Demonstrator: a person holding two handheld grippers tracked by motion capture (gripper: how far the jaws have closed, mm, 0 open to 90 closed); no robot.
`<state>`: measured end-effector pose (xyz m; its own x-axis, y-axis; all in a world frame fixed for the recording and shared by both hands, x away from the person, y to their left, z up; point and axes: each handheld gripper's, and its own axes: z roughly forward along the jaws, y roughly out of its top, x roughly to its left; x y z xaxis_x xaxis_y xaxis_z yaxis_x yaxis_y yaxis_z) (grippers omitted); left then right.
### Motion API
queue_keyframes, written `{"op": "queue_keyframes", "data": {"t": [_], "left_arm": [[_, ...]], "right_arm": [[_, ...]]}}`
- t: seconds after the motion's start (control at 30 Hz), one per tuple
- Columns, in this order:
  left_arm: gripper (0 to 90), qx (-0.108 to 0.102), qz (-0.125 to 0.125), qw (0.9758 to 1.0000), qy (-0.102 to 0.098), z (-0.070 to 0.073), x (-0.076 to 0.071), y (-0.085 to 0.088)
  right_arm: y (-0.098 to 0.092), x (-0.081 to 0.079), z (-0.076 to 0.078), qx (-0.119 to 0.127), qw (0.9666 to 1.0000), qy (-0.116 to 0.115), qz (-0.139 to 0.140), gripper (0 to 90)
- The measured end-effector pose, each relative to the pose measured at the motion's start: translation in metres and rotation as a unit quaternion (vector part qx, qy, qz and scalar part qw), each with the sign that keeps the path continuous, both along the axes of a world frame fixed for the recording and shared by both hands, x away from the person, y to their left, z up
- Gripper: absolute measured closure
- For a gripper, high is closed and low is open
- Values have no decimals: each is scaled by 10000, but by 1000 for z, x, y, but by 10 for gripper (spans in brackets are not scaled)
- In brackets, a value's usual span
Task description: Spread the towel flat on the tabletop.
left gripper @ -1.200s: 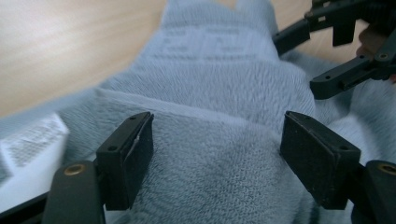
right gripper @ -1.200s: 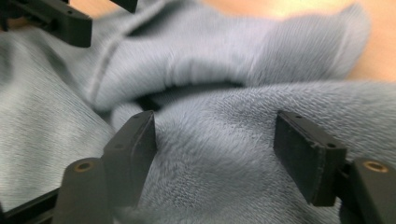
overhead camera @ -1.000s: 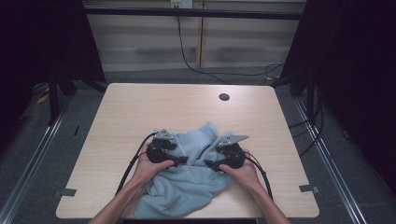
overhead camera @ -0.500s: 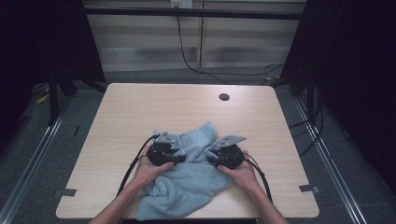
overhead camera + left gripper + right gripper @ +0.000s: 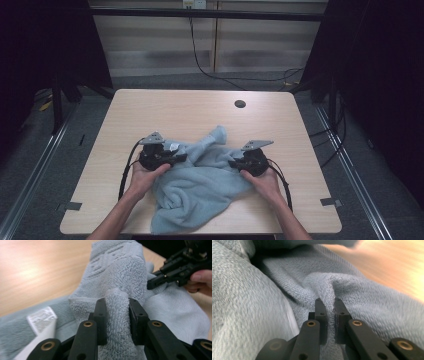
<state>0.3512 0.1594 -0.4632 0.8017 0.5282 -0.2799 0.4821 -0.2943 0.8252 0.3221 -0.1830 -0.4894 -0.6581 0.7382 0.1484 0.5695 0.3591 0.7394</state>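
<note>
**A:** Your towel lies crumpled at the near middle of the table, bunched rather than flat. Its bulk sags toward 7 o'clock and hangs slightly over the near edge, while 1 peak of cloth pokes up toward 12 o'clock, between your 2 hands.

**B:** So which way does it run?

**A:** As it lies, I'd judge its long axis from about 1 o'clock down to 7 o'clock, but the folds hide the true edges, so you can't trust that yet. The white care label sits at the 9 o'clock end, just beside your left gripper.

**B:** And the grips?

**A:** Your left gripper's jaws have just been closing and now pinch a thick ridge of terry between them, so they stand fairly wide apart. Your right gripper has also just closed; its jaws are nearly together, clamped on a thin hemmed edge of the towel.

**B:** Why those 2 spots?

**A:** I'd say you've taken 1 hold at 9 o'clock and 1 at 3 o'clock so you can draw the cloth apart and spread it. The right hold on the hem looks sound for that. The left one is on a fold rather than an edge, so layers may slip as you pull.

**B:** Anything else on the table?

**A:** A small dark hole at 1 o'clock, well apart from the towel.
</note>
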Motion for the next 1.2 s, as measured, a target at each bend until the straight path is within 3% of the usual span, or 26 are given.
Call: {"op": "queue_keyframes", "data": {"t": [0.07, 0.33, 0.4, 0.43, 0.53, 0.67, 0.73, 0.87, 0.9, 0.93, 0.97, 1.1, 1.2], "left_arm": [[718, -182, 166, 9997, -37, 7, 1, 12], [722, -405, 488, 9979, -148, 18, -2, 31], [722, -440, 500, 9976, -188, 23, -2, 36], [723, -468, 592, 9969, -218, 27, 0, 42], [723, -593, 714, 9953, -261, 32, 2, 50], [725, -629, 895, 9930, -443, 51, 2, 71], [725, -657, 933, 9923, -492, 57, 3, 75], [727, -745, 1137, 9882, -700, 82, 10, 87], [727, -754, 1167, 9874, -760, 89, 12, 89], [730, -772, 1218, 9860, -833, 96, 14, 92], [730, -824, 1258, 9847, -876, 104, 16, 94], [732, -856, 1420, 9792, -1171, 137, 24, 100], [732, -1091, 1537, 9724, -1377, 161, 25, 107]], "right_arm": [[-5, 0, 5, 85, 9999, -39, -134, 847], [-32, -1, 26, 312, 9970, -308, -631, 851], [-40, -2, 34, 445, 9954, -388, -749, 852], [-48, -2, 42, 662, 9931, -470, -840, 852], [-53, -2, 48, 715, 9918, -537, -907, 853], [-56, 7, 74, 735, 9901, -722, -951, 853], [-55, 10, 78, 722, 9901, -757, -938, 853], [-47, 27, 116, 724, 9877, -1031, -924, 853], [-47, 27, 116, 724, 9877, -1031, -924, 853], [-45, 35, 133, 793, 9863, -1124, -911, 854], [-45, 35, 133, 793, 9863, -1124, -911, 854], [-34, 56, 179, 700, 9831, -1411, -929, 853], [-30, 68, 204, 697, 9808, -1560, -942, 853]]}}
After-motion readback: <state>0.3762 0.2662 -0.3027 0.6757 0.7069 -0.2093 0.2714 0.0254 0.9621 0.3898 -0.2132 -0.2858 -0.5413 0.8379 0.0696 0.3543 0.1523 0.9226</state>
